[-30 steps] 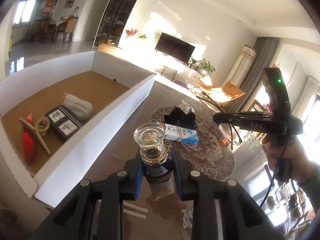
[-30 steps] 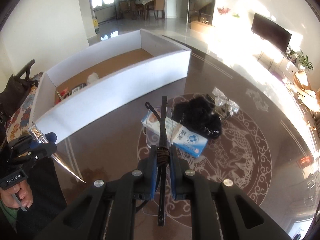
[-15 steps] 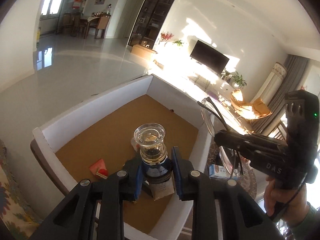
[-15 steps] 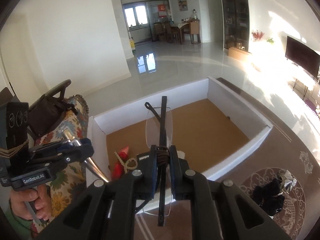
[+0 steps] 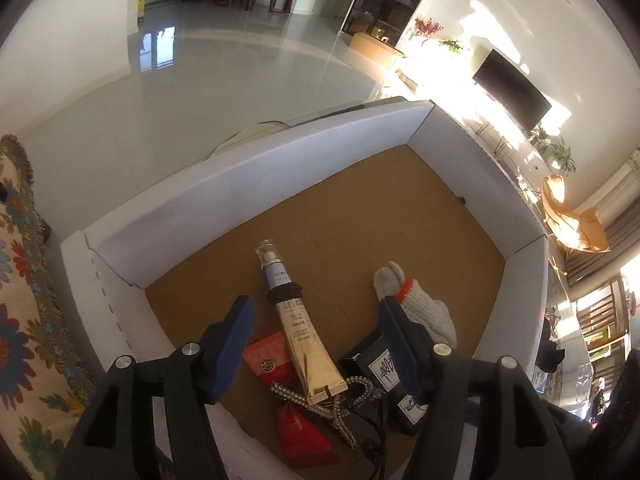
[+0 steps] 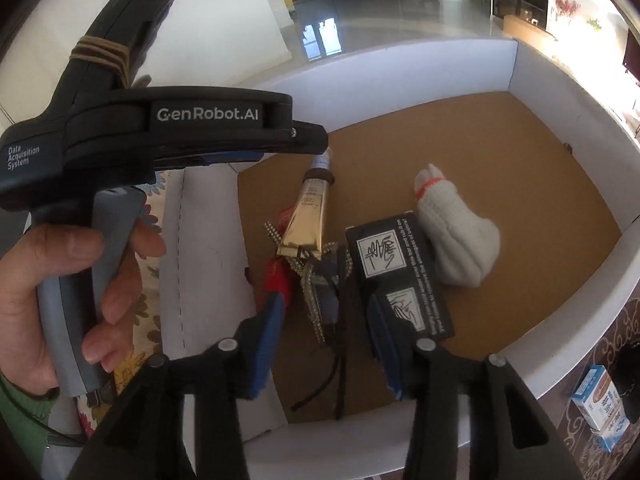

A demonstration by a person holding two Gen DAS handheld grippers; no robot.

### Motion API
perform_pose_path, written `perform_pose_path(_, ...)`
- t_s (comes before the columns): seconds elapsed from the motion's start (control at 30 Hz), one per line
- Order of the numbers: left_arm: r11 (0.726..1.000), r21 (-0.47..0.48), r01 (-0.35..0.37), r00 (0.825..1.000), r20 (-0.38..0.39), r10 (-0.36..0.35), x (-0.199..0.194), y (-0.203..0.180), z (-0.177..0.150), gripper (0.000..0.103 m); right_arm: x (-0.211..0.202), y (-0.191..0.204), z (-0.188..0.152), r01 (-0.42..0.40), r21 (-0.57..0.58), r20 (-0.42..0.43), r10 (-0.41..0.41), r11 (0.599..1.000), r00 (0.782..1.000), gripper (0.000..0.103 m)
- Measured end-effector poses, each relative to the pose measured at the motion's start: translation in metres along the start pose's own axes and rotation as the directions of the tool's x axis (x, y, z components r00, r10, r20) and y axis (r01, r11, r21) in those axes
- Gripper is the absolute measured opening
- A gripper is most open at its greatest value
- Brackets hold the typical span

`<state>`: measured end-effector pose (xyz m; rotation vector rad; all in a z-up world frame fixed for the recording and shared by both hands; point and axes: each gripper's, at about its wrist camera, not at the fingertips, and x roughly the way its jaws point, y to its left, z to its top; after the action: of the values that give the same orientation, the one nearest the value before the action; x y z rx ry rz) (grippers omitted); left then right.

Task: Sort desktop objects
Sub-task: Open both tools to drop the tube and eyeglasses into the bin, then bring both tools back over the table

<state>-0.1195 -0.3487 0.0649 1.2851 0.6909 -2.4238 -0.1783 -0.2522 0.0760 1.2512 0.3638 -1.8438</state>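
**Both grippers spread over the box**

The left gripper (image 5: 312, 344) has just opened; the gold tube (image 5: 298, 328) lies loose between its spread jaws on the box (image 5: 248, 184) floor. The right gripper (image 6: 324, 344), also just opened, stands over the eyeglasses (image 6: 326, 304). Farther right lies the white glove (image 6: 456, 240).

White box (image 5: 256, 176) holds tube (image 5: 304, 344), glove (image 5: 424, 312), black carton (image 6: 396, 264).
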Motion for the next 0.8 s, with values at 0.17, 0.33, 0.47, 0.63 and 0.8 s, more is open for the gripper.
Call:
perform_pose_path(0.17, 0.997, 0.072, 0.001, 0.985, 0.171, -0.013, -0.05, -0.037, -0.034, 0.064, -0.056, -0.015, -0.024, 0.108, -0.025, 0.184, -0.101, 0.994, 0.978, 0.075)
perform_pose_path(0.33, 0.946, 0.285, 0.155, 0.948, 0.225, -0.224, -0.106, -0.115, -0.109, 0.088, -0.125, -0.061, -0.106, 0.282, 0.112, 0.408, -0.303, 0.953, 0.861, 0.103)
perform_pose_path(0.47, 0.853, 0.432, 0.294, 0.9, 0.176, -0.399, -0.125, -0.175, -0.18, 0.103, -0.133, -0.125, -0.205, 0.389, 0.316, 0.307, -0.481, 0.866, 0.821, 0.103)
perform_pose_path(0.63, 0.766, 0.567, 0.302, 0.921, 0.035, -0.389, -0.076, -0.243, -0.248, 0.103, -0.142, -0.185, -0.298, 0.512, 0.451, 0.121, -0.619, 0.731, 0.776, 0.103)
perform_pose_path(0.8, 0.746, 0.638, 0.192, 0.973, -0.026, -0.228, -0.003, -0.269, -0.296, 0.103, -0.147, -0.202, -0.333, 0.54, 0.498, 0.047, -0.643, 0.679, 0.765, 0.103)
